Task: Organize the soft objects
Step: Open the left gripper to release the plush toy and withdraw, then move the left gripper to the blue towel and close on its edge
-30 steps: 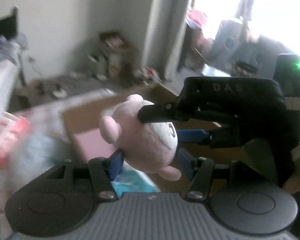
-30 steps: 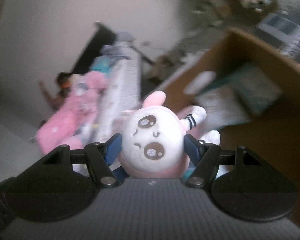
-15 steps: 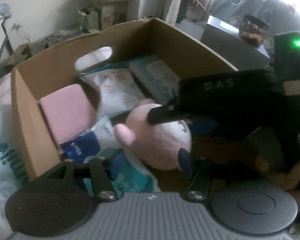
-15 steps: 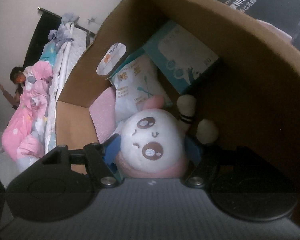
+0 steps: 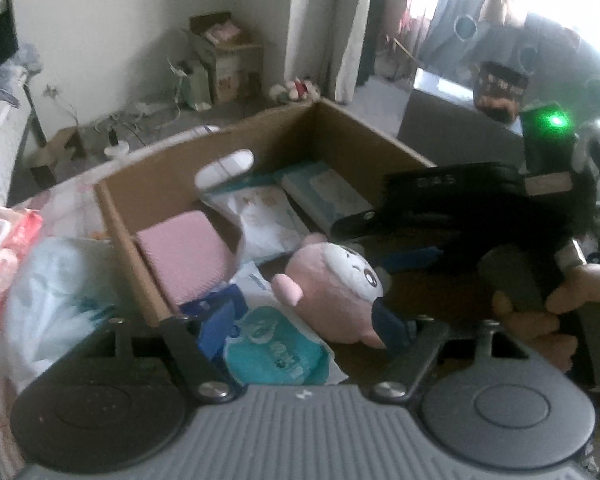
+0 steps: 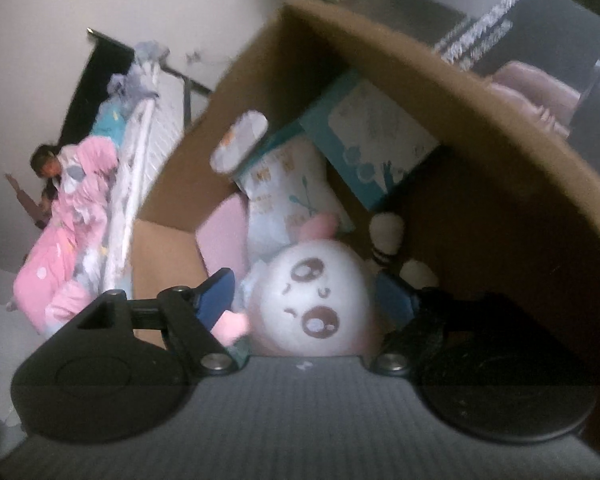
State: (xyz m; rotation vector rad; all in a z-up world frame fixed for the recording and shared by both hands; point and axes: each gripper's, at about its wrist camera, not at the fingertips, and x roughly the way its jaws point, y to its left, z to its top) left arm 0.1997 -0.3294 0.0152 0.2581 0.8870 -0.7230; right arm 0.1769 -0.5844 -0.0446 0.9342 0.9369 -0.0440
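Observation:
A pink plush toy with a white face (image 5: 332, 292) lies inside the cardboard box (image 5: 128, 232) on a teal wipes pack (image 5: 276, 348). My left gripper (image 5: 304, 322) straddles the toy with its jaws opening. Its left pad stands clear and its right pad (image 5: 388, 324) is at the toy's edge. In the right wrist view the toy's face (image 6: 316, 304) sits between the fingers of my right gripper (image 6: 305, 298), whose jaws are also opening. The left pad (image 6: 216, 296) there is off the face. A hand (image 5: 560, 300) holds the right gripper's handle.
The box also holds a pink pack (image 5: 180, 252), white tissue packs (image 5: 260, 216) and a blue-white box (image 5: 320, 192). A plastic bag (image 5: 52, 292) and a red pack (image 5: 4, 256) lie left of the box. Pink bedding (image 6: 72, 220) covers a bed beyond.
Both grippers brought the toy down from the air into the box. Both pairs of jaws have spread wider, and the toy now rests on the packs.

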